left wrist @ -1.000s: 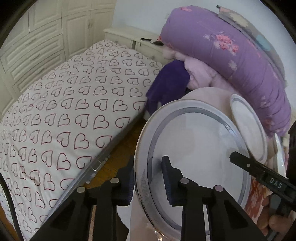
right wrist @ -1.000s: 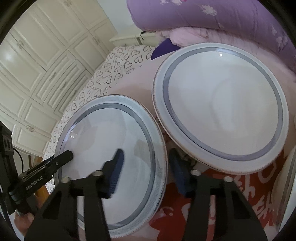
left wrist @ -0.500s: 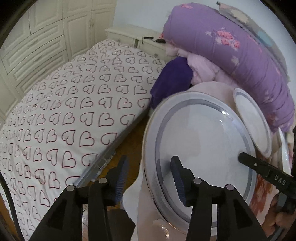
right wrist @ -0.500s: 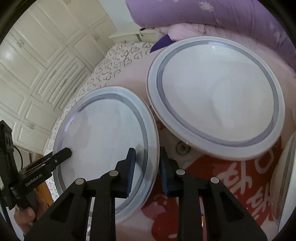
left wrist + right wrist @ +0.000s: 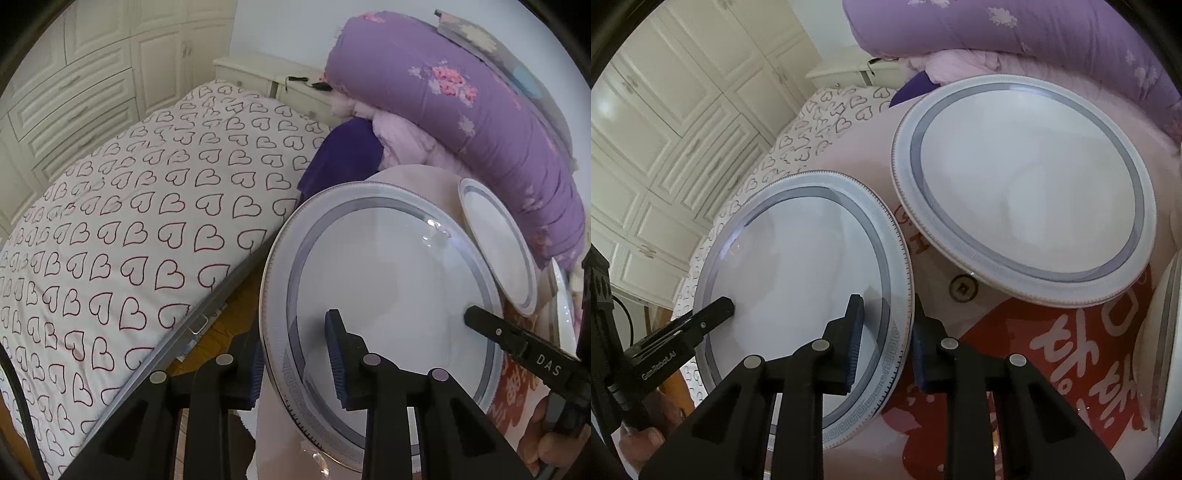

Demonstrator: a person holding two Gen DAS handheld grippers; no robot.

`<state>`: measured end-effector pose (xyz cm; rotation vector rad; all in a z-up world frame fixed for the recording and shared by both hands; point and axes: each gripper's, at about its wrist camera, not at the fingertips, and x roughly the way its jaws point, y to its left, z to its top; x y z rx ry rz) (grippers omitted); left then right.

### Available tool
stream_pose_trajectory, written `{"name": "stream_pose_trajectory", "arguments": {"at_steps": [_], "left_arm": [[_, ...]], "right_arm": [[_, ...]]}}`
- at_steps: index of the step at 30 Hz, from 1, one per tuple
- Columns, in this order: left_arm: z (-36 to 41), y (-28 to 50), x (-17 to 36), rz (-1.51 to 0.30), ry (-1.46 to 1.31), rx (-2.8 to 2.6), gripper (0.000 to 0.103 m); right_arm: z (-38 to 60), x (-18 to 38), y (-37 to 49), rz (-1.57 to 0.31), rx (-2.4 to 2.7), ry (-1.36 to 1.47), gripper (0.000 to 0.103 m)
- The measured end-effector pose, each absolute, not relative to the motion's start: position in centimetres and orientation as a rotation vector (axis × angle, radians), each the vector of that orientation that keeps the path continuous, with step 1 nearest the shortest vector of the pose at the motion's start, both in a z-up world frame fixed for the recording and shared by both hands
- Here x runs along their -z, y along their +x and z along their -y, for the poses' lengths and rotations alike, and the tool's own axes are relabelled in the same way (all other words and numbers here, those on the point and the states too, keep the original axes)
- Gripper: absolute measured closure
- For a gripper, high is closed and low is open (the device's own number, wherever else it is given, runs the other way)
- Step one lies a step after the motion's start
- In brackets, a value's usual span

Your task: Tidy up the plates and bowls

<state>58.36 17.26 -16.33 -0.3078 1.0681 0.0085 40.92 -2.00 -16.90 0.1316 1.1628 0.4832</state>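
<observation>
Both the left tongs [image 5: 295, 362] and right tongs [image 5: 884, 339] sat clamped on opposite rims of the near plate [image 5: 798, 273], glazed, slick and breakable, tilted above the counter [image 5: 1015, 354] beside its twin.

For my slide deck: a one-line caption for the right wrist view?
Both grippers' fingers straddle opposite edges of one plate; a second plate rests beside it.

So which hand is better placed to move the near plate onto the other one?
Probably right: the right gripper straddles the near plate's rim beside the other plate; the left gripper straddles the far side.
</observation>
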Motion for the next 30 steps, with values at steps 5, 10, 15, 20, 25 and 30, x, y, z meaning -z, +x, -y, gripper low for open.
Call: {"name": "stream_pose_trajectory", "arguments": {"at_steps": [5, 10, 15, 20, 25, 30], "left_arm": [[-17.6, 57.7, 15.8, -1.061, -0.314, -0.023, 0.077], [-17.8, 56.7, 15.0, -1.047, -0.317, -0.031, 0.077], [-17.7, 55.7, 14.5, -1.034, -0.318, -0.035, 0.077], [-17.6, 54.9, 14.0, -1.019, -0.321, -0.036, 0.077], [-17.4, 53.7, 12.7, -0.987, -0.310, -0.032, 0.077], [-17.3, 52.4, 12.2, -0.979, -0.308, -0.027, 0.077]], "right_arm": [[1.5, 16.6, 40.5, -1.160, -0.498, 0.132, 0.081], [1.3, 16.0, 39.8, -1.148, -0.510, 0.130, 0.082], [1.4, 16.0, 39.6, -1.150, -0.517, 0.133, 0.083], [1.6, 15.7, 39.0, -1.142, -0.532, 0.130, 0.083], [2.0, 15.0, 38.1, -1.116, -0.537, 0.134, 0.083], [2.6, 14.9, 37.4, -1.106, -0.541, 0.142, 0.083]]}}
